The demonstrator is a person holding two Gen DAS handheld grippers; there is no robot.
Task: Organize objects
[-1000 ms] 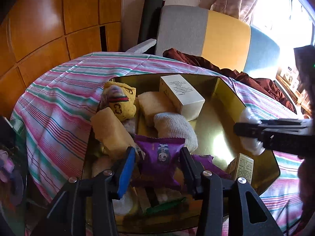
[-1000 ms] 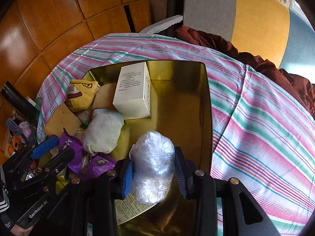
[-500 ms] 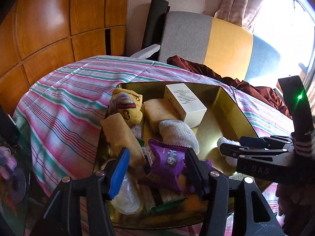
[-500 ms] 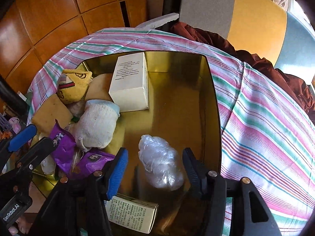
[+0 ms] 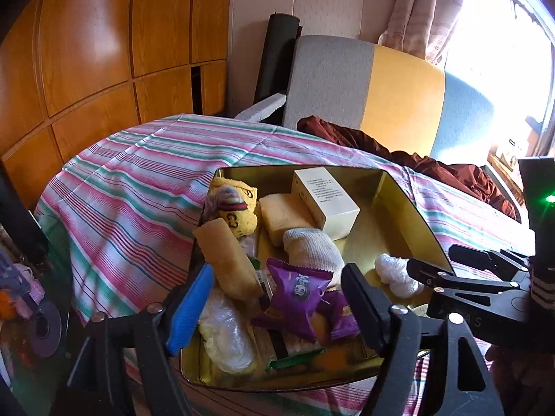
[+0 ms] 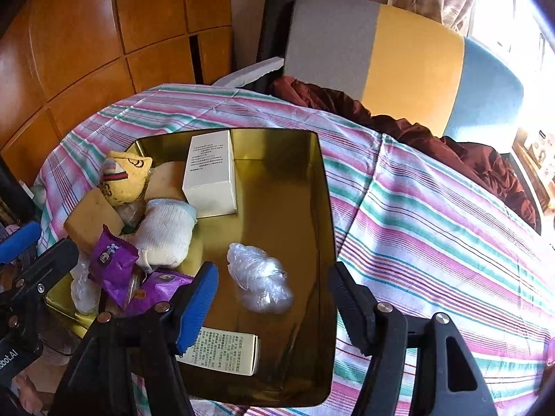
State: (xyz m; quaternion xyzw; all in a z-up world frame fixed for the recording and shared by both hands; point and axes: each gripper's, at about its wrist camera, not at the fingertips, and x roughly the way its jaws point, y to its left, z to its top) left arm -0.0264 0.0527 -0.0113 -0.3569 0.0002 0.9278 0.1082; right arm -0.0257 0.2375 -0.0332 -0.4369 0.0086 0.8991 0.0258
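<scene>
A gold tin tray sits on the striped tablecloth and also shows in the left wrist view. It holds a white box, a rolled sock, a yellow pouch, sponges, purple snack packets and a crumpled clear plastic bag. My right gripper is open and empty, just above and behind the plastic bag. My left gripper is open and empty over the purple packets at the tray's near end.
A small printed carton lies in the tray's near corner. A striped cloth covers the table. A dark red garment and a grey, yellow and blue chair stand behind. Wooden panels are at left.
My right gripper opened and let go of the plastic bag, which now lies in the tray. My left gripper opened off the purple packet. Both pulled back and up.
</scene>
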